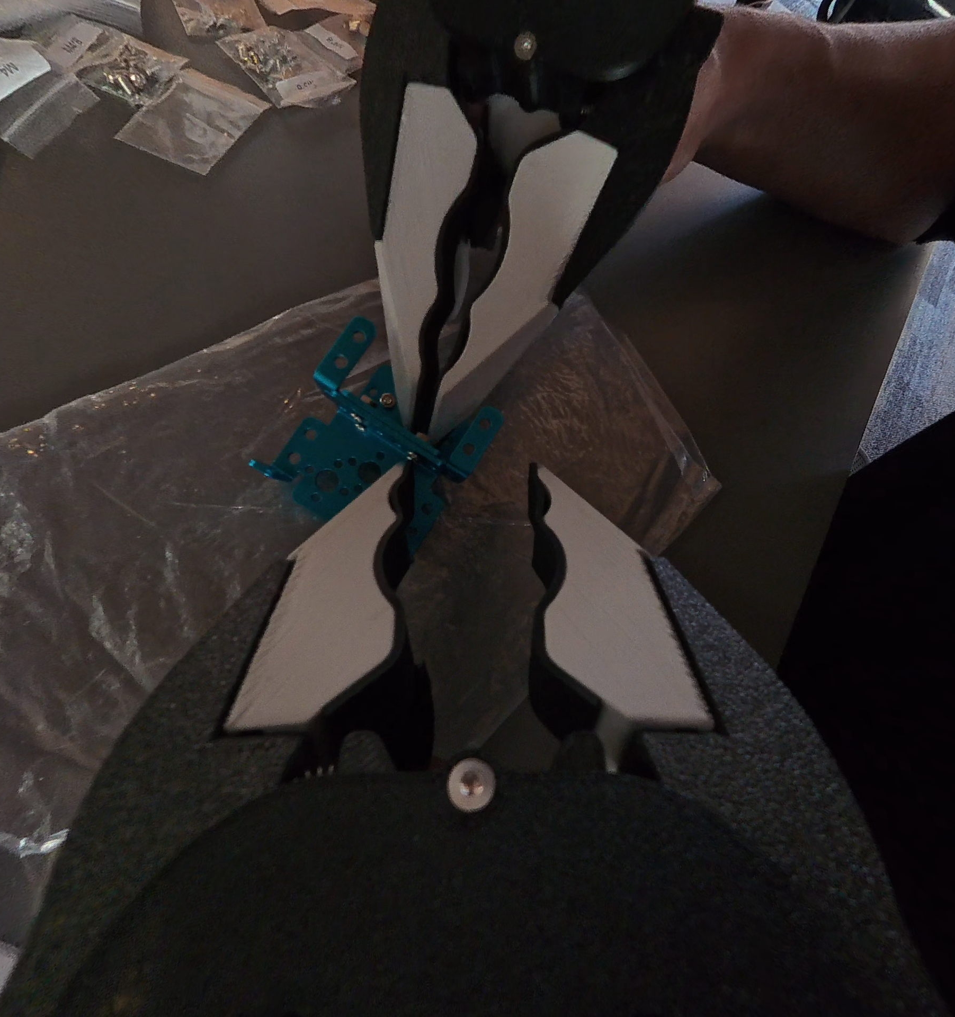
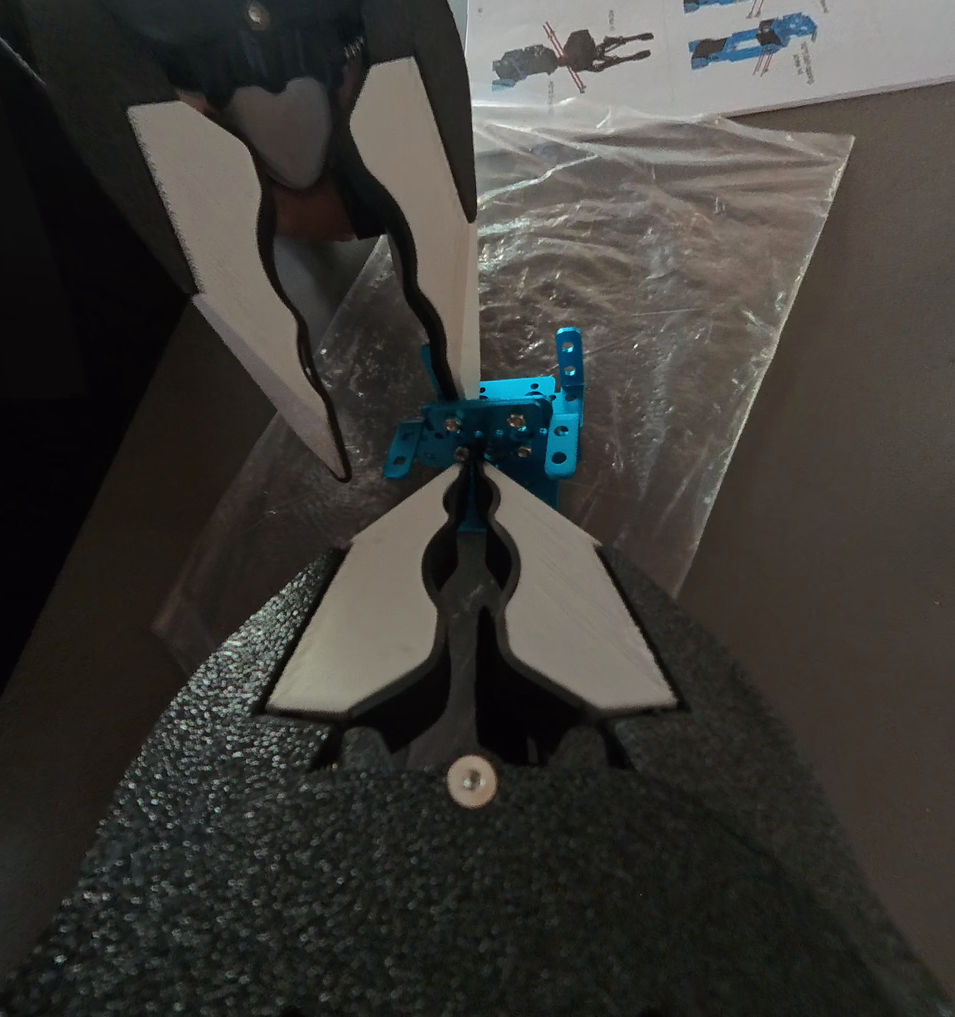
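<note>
Tips of the right gripper (image 2: 472, 468) pinch an edge of the blue bracket assembly (image 1: 348, 457) over the clear plastic bag (image 1: 134, 495) on the dark table (image 1: 189, 247), while the left gripper (image 1: 469, 470) stands spread, one finger seemingly touching its side

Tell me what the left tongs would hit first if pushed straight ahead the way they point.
The blue metal bracket assembly: one finger of the open left tongs is already at it. Right behind it stand the right tongs, shut on the same assembly. Depth is uncertain.
</note>
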Motion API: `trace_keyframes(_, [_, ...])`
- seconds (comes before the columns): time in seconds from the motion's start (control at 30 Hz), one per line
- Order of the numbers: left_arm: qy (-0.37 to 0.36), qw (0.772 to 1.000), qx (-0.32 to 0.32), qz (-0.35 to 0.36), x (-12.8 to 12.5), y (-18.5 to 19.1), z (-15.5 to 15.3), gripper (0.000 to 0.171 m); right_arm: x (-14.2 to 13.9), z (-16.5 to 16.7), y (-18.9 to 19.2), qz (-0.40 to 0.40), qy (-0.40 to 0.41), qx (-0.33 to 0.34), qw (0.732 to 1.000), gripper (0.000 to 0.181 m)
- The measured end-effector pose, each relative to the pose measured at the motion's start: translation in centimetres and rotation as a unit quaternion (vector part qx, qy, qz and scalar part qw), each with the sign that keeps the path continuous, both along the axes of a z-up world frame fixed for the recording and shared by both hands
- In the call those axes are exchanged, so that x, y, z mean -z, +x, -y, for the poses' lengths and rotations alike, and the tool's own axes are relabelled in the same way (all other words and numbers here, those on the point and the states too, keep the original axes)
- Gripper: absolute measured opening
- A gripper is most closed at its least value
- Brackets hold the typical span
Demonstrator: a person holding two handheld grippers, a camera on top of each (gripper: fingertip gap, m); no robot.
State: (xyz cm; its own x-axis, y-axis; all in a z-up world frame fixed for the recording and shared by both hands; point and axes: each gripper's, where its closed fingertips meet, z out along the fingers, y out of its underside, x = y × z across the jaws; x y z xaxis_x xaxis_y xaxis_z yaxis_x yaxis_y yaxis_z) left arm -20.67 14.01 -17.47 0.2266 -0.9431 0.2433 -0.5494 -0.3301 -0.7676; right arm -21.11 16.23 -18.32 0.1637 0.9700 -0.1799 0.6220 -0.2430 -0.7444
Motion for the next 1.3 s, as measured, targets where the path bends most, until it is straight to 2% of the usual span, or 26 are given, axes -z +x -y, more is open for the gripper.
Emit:
trace_keyframes(0.37, [-0.002,1.000,0.001,0.001,0.0,-0.1,0.0,0.042,0.0,-0.3,0.8,0.017,0.012,-0.002,1.000,0.002])
trace_keyframes(0.53, [-0.001,1.000,0.002,0.000,0.0,-0.1,0.0,0.042,-1.0,-0.5,0.4,-0.016,-0.011,0.008,1.000,0.008])
trace_keyframes(1.3, [0.001,1.000,0.004,0.000,0.0,0.1,0.1,0.042,-1.0,-0.3,0.3,-0.013,-0.007,0.004,1.000,0.007])
